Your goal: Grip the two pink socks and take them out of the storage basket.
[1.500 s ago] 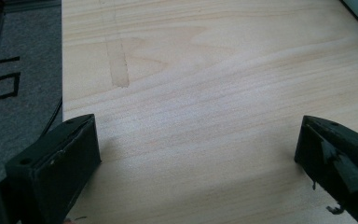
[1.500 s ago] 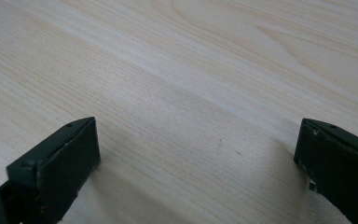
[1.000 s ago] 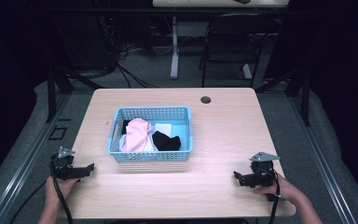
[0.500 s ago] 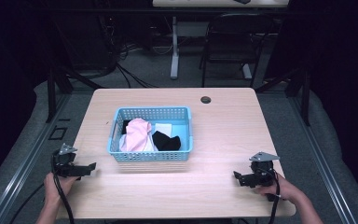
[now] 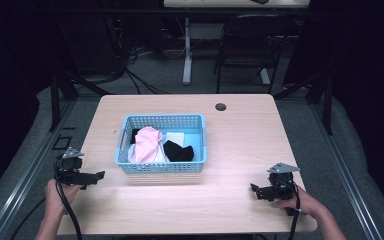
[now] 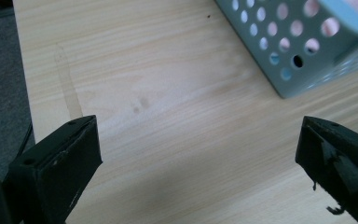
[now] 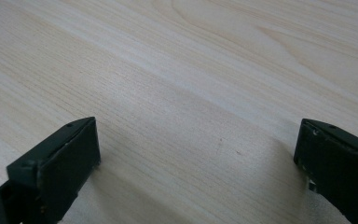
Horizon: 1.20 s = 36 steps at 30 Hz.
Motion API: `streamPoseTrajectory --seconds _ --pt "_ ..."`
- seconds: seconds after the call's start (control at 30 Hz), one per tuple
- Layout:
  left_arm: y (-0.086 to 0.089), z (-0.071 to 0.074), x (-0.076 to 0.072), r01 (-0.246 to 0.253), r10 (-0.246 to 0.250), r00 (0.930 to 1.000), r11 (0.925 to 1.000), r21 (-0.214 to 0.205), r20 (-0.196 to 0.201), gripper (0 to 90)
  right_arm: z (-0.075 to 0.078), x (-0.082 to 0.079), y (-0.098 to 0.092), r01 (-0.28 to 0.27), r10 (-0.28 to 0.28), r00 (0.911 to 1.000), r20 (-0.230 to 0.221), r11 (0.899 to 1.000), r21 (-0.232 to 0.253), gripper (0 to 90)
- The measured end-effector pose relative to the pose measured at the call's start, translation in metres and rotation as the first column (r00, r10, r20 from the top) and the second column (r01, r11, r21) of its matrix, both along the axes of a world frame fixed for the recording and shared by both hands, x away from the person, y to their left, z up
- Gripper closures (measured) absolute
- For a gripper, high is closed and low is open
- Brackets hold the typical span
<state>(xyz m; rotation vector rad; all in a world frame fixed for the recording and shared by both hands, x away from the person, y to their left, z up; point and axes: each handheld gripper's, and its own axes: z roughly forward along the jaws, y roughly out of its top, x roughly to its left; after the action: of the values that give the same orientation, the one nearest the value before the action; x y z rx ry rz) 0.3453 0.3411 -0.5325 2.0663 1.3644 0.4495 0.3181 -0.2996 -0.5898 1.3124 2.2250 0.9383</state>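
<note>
Soft, light clothes (image 5: 147,145) are seen in the basket (image 5: 160,167) mid-worktop (image 5: 240,145), probably best pinched at a raised fold, while the left hand-held gripper (image 5: 99,174) and right hand-held gripper (image 5: 253,188) are held wide, empty.

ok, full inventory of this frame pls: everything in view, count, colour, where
table: 1, light wood, centre of high view
basket: 1, light blue, perforated walls, on the table left of centre
pink cloth: 1, pink, left part of the basket
black cloth: 1, black, right of the pink cloth in the basket
white item: 1, white, in the basket behind the black cloth
grommet hole: 1, dark, far edge of the table
chair: 1, black, on the floor beyond the table
left gripper: 1, black, open, near left table edge, in the left hand
right gripper: 1, black, open, near right, in the right hand
</note>
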Motion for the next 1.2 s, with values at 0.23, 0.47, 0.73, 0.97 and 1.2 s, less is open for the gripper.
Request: streamPoseTrajectory --seconds 0.23,0.47,0.73,0.97,1.2 --pt "-0.002 0.018 0.001 0.025 -0.027 0.9993 0.9982 -0.054 -0.026 0.0 0.000 0.001 0.000 -0.005 0.005 1.0000 -0.009 1.000 -0.004 0.0" --pt "-0.011 0.031 0.007 0.054 -0.057 0.9973 0.9971 -0.053 -0.046 0.0 0.000 0.000 0.000 -0.005 0.005 1.0000 -0.005 1.000 -0.006 0.0" --pt "-0.018 0.053 0.016 0.090 -0.092 0.9955 0.9941 -0.059 -0.022 0.0 0.000 0.000 0.000 -0.005 0.004 1.0000 -0.007 1.000 -0.003 0.0" --pt "-0.045 0.077 0.034 0.149 -0.150 0.9887 0.9879 -0.043 -0.006 0.0 0.000 0.000 0.000 -0.005 0.005 1.0000 -0.003 1.000 -0.006 0.0" --pt "-0.066 0.086 0.049 0.198 -0.198 0.9800 0.9801 -0.014 -0.016 0.0 0.000 0.000 0.000 -0.003 0.003 1.0000 -0.006 1.000 -0.007 0.0"
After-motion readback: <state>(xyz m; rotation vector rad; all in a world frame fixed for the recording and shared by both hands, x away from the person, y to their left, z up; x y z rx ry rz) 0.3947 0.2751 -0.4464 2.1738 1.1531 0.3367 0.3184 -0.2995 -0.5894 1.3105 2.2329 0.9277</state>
